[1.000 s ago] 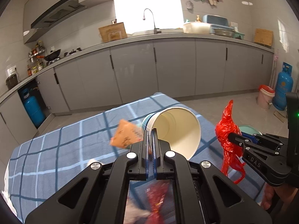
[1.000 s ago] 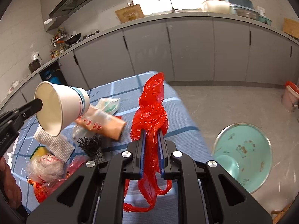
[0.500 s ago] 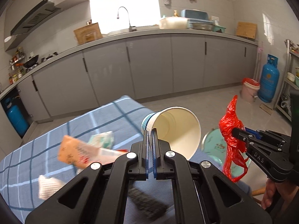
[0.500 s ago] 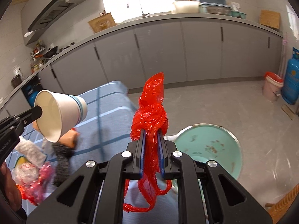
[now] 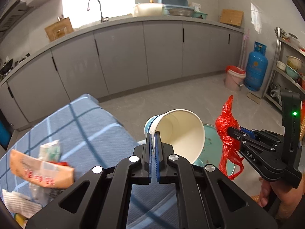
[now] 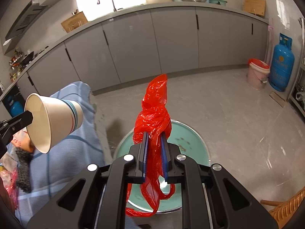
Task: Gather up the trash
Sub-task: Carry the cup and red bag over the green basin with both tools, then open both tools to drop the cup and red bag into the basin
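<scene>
The teal basin [image 6: 190, 143] on the floor is largely covered — by the red bag [image 6: 154, 114] and right gripper [image 6: 154, 135] in the right wrist view, by the cup [image 5: 179, 131] in the left. The wrappers [image 5: 38, 171] on the table [image 5: 85, 126] are blurred, their print unreadable. The pile of trash [image 6: 17, 164] is cut off at the left edge. The hand [image 5: 274, 192] shows only partly — the frame's corner hides the rest.

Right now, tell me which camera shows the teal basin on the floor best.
The right wrist view: the teal basin lies nearly whole beneath the red plastic bag, its speckled inside showing. The left wrist view gives only a sliver of the basin between the paper cup and the bag.
</scene>
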A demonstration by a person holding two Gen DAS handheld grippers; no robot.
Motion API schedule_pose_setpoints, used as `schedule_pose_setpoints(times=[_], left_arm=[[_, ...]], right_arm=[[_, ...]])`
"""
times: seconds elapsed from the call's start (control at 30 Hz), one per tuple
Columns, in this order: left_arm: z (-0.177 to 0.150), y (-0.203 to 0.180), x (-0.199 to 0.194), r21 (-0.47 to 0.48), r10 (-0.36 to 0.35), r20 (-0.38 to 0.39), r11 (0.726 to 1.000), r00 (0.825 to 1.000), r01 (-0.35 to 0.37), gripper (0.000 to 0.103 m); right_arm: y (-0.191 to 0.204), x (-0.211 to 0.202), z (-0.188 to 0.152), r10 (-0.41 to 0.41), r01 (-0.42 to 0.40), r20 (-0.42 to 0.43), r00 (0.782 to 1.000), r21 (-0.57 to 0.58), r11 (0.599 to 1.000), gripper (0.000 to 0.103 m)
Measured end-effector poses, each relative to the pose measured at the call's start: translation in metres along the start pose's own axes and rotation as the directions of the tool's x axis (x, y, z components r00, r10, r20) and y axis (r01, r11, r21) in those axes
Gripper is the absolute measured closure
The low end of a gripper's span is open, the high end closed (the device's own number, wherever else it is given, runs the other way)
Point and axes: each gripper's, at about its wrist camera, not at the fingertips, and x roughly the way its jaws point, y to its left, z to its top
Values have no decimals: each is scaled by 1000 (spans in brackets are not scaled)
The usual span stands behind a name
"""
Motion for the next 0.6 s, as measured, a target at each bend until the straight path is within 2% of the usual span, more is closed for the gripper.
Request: schedule_pose_setpoints(times=[0.2, 0.4, 0.43, 0.47, 0.5, 0.53, 0.57, 0.6], left_arm=[[0, -27, 31, 28, -48, -42, 998, 998, 49, 99], [-1, -43, 50, 53, -61, -65, 996, 996, 65, 97], [-1, -46, 52, 61, -66, -65, 996, 996, 70, 95], [-2, -47, 53, 65, -62, -66, 996, 996, 66, 84], [-1, -47, 55, 67, -56, -65, 996, 996, 61, 76], [-1, -48, 55, 65, -50, -59, 996, 997, 54, 62], [-1, -48, 55, 63, -46, -52, 997, 998, 49, 58], [-1, -47, 54, 65, -48, -50, 997, 998, 52, 57]], right_arm=[[-18, 13, -3, -24, 24, -18, 1000, 14, 1000, 88], [-31, 27, -1, -41, 41, -34, 999, 18, 999, 86], [-33, 29, -1, -36, 37, -33, 999, 22, 999, 86], [-34, 30, -1, -34, 34, -31, 999, 24, 999, 84], [-35, 31, 0, -37, 38, -28, 999, 26, 999, 78], [-35, 30, -1, -37, 37, -24, 999, 31, 999, 71], [-36, 30, -1, -34, 35, -18, 999, 38, 999, 58], [-37, 30, -2, -36, 36, -12, 999, 43, 998, 52]])
